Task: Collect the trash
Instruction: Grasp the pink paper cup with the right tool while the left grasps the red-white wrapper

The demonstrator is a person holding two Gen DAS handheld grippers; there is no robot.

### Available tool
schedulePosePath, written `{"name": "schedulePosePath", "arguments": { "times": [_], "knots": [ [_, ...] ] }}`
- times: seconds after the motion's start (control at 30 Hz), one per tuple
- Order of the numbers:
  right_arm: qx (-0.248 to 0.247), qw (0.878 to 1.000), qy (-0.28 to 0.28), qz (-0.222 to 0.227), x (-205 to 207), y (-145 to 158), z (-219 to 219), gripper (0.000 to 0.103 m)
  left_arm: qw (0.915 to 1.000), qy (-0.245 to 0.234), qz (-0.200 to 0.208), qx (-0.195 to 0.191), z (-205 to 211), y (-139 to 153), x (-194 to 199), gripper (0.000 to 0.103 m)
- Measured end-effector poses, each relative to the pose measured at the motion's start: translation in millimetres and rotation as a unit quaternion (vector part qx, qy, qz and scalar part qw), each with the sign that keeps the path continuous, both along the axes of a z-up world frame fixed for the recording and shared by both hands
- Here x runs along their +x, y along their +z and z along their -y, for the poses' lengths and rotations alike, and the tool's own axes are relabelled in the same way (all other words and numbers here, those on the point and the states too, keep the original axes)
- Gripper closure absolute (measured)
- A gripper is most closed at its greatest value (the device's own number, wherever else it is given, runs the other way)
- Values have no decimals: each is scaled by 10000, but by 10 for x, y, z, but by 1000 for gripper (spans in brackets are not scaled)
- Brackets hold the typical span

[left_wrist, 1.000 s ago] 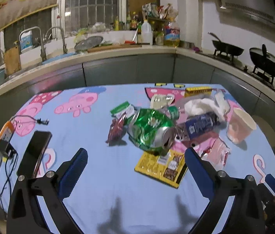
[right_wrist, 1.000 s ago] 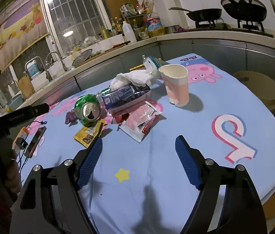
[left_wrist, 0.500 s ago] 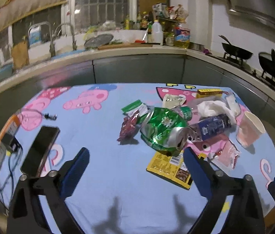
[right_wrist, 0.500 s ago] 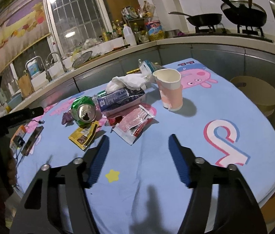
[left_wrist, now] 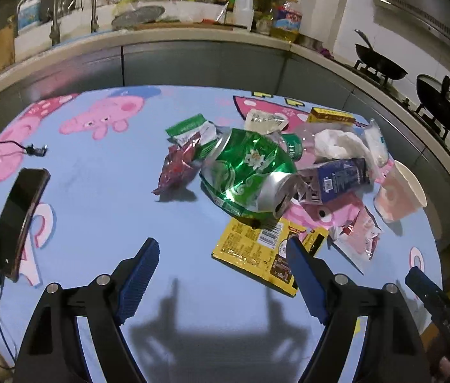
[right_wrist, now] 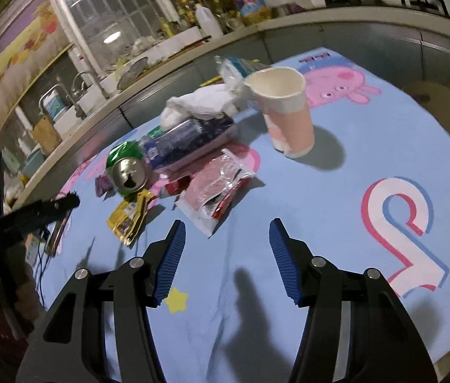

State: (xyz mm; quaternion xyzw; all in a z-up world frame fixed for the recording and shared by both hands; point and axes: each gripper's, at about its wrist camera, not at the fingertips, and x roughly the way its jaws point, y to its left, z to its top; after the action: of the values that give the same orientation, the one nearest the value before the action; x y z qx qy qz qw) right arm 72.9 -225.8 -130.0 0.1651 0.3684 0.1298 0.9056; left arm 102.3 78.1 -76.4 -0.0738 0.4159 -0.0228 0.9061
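Left wrist view: left gripper (left_wrist: pixel 221 266) hovered over the light-blue cartoon-print tablecloth (left_wrist: pixel 103 198), jaws closing, nothing between the 2 blue ribbed pads (left_wrist: pixel 138 274).
Right wrist view: right gripper (right_wrist: pixel 226 257) hovered over bare cloth, jaws closing, nothing grasped.
Trash pile: lay mid-table, ahead of both grippers, untouched.
Can: crushed green aluminium drink can (left_wrist: pixel 250 175) rested on the flat yellow foil sachet (left_wrist: pixel 256 249).
Neighbours: dark-red crinkled wrapper (left_wrist: pixel 177 172) just left of can; dark-blue flattened carton (left_wrist: pixel 336 180) touching its right side; white crumpled tissue (left_wrist: pixel 339 143) behind.
Cup: pink-and-white paper cup (right_wrist: pixel 285 111) stood upright at the pile's right edge.
Pouch: clear plastic pouch with red contents (right_wrist: pixel 215 191) lay nearest the right gripper.
Other: black smartphone (left_wrist: pixel 17 220) lay at the far left, well apart from the pile.
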Motion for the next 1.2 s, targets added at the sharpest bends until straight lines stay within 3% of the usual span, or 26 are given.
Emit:
{"name": "schedulePosePath", "arguments": {
  "times": [0.27, 0.53, 0.67, 0.77, 0.93, 1.2],
  "knots": [
    [-38, 9999, -95, -46, 206, -2, 87, 43, 9997, -206, 25, 118, 116, 88, 231, 27],
    [18, 9990, -437, 117, 357, 127, 353, 43, 9967, -791, 42, 181, 548, 138, 371, 32],
    [-41, 9984, -534, 184, 396, 176, 482, 43, 9883, -1503, -53, 273, 1010, 40, 348, 32],
    [258, 9992, -310, -65, 460, 68, 504, 43, 9791, -2022, -209, 110, 1282, -29, 361, 32],
    [735, 9961, 82, -475, 672, -131, 466, 44, 9722, -2332, -213, 102, 1458, -74, 414, 32],
    [919, 9951, -187, -325, 715, -95, 592, 45, 9608, -2690, -447, 496, 1780, -320, 722, 17]
  ]
}}
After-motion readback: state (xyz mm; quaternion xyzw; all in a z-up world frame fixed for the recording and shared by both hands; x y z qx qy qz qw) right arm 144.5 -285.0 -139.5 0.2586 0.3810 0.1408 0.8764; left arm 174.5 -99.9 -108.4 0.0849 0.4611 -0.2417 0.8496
